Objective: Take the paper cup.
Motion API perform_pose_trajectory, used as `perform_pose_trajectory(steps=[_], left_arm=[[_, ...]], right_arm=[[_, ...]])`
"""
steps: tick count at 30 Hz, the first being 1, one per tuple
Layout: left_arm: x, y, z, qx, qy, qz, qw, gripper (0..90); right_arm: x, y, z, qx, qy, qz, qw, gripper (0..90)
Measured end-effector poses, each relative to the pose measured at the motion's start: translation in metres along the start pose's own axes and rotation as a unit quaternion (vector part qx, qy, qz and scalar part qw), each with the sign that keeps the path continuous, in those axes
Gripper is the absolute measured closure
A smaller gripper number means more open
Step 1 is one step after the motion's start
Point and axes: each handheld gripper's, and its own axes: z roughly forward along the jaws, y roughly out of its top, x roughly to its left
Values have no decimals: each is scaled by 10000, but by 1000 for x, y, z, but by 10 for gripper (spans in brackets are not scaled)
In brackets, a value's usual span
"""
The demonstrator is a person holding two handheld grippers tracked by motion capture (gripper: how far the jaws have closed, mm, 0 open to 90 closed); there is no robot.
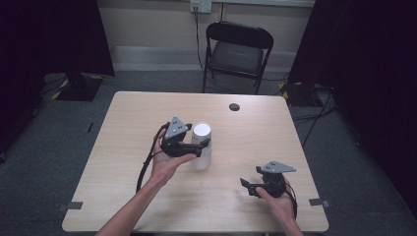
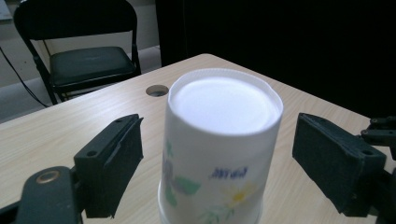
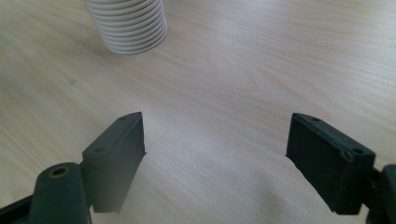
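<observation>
Nearest to me, my right gripper (image 1: 248, 187) rests low over the table (image 1: 123, 147), well to the near right of the cup stack (image 1: 201, 146), its jaws spread wide with nothing but bare wood between them. In the right gripper view the stack's (image 3: 132, 25) ribbed rims sit on the table beyond those jaws.

Farther in, my left gripper (image 1: 204, 143) sits just to the left of the stack. Its jaws stand wide on either side of the topmost upside-down cup (image 2: 219, 149), with clear gaps on both sides, so nothing is gripped. I judge the cup is already set down on the stack and let go; what is left is to back the left gripper clear.

Beyond the stack is a round cable hole (image 1: 234, 106), then a black folding chair (image 1: 236, 51).
</observation>
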Motion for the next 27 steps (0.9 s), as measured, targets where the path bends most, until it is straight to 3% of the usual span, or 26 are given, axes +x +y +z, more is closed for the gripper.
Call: perform_pose_trajectory(steps=[3, 4, 6, 8, 14, 17, 20, 22, 27], left_arm=[[0, -1, 4, -18, -24, -36, 10000, 159], [-1, -4, 8, 69, 22, 55, 10000, 161], [-1, -5, 10, 124, -41, 48, 9999, 161], [0, -6, 11, 89, -18, -5, 10000, 162], [1, -7, 16, 120, 9, 107, 9999, 177], [3, -5, 18, 9, 66, 67, 10000, 191], [3, -5, 18, 49, 89, 123, 9999, 191], [4, -5, 20, 112, 28, 58, 9999, 197], [3, -1, 26, 172, 22, 215, 9996, 223]], right_arm=[[0, 0, -1, 1, 14, 7, 10000, 186], [0, -1, -1, 1, 22, 23, 10000, 184], [0, -1, 0, 19, 37, 18, 10000, 184], [0, -2, 0, 41, 58, 12, 10000, 184], [1, -2, 1, 44, 57, 3, 10000, 184], [1, -2, 1, 46, 72, -7, 10000, 186], [1, -2, 1, 56, 78, -19, 10000, 190], [1, -2, 2, 99, 113, 32, 9999, 191], [1, -2, 2, 86, 133, 29, 9999, 192]])
